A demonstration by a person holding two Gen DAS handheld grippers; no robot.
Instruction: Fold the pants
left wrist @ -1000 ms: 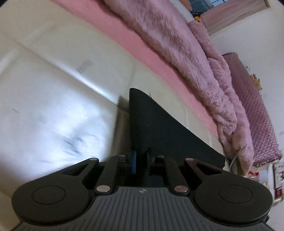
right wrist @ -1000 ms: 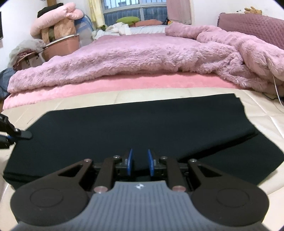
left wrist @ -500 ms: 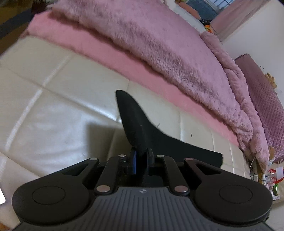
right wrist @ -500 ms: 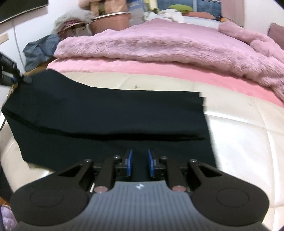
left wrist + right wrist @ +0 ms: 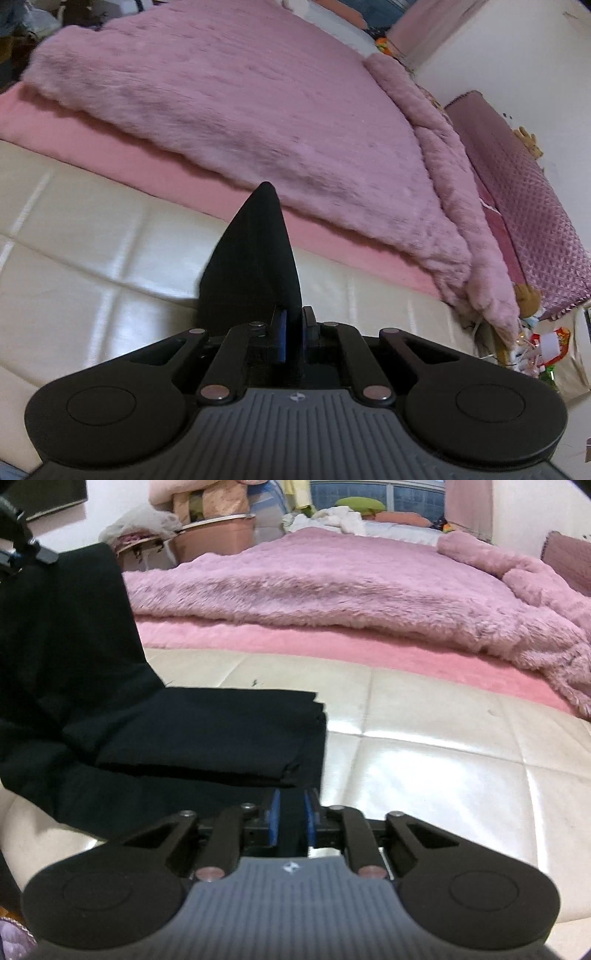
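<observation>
The black pants (image 5: 155, 734) lie partly on the cream quilted surface (image 5: 424, 760), with their left part lifted high. My left gripper (image 5: 293, 334) is shut on a pinched edge of the pants (image 5: 258, 258), which stands up as a dark point in front of it. The left gripper also shows in the right wrist view (image 5: 22, 550) at the top left, holding the raised cloth. My right gripper (image 5: 291, 821) is shut on the near edge of the pants, low over the surface.
A fluffy pink blanket (image 5: 351, 583) on a pink sheet (image 5: 332, 646) lies behind the cream surface. A pink tub (image 5: 214, 535) and piled clothes stand at the back left. A purple padded headboard (image 5: 524, 192) and small clutter are at the right.
Both grippers have lifted and carried their pants edges across, so the left part rises higher and the cloth doubles over itself. More bare cream surface shows at the right.
</observation>
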